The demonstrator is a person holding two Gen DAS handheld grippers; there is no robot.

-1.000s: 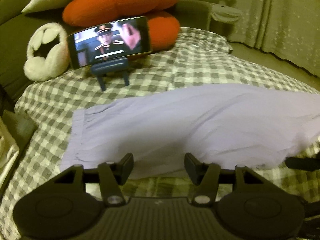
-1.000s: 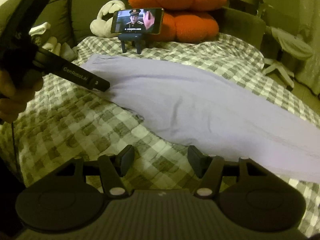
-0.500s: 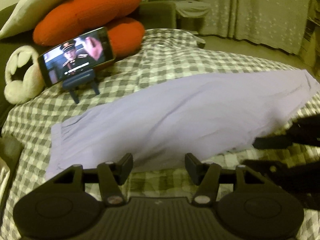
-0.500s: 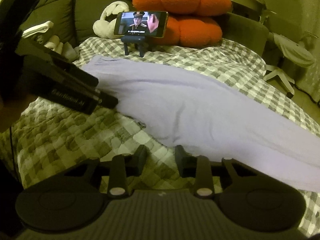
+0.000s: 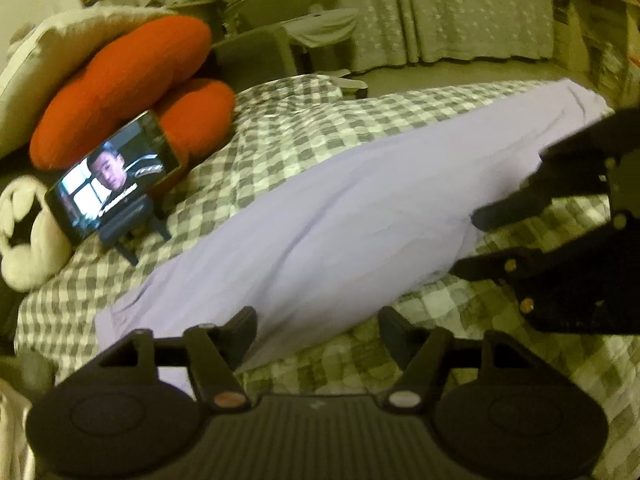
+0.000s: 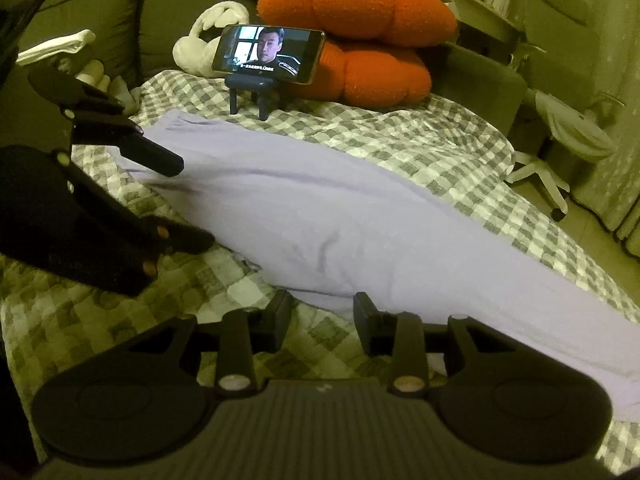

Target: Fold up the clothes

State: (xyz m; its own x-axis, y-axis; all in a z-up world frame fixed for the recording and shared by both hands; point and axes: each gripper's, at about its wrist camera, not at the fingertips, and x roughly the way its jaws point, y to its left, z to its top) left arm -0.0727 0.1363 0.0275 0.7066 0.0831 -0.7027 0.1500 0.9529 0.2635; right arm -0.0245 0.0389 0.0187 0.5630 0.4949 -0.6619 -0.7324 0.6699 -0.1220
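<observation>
Smooth matt garment (image 6: 304,216), probably cotton

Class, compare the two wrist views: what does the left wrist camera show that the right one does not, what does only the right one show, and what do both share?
Only the left wrist view shows the pale patterned curtain.

Only the right wrist view shows the white swivel-chair base on the floor and folded white cloth on the dark sofa.

Both show the long lilac fabric garment on the grey-and-white checked bedspread, the phone on its dark stand, the orange plush cushion and the cream plush toy.
</observation>
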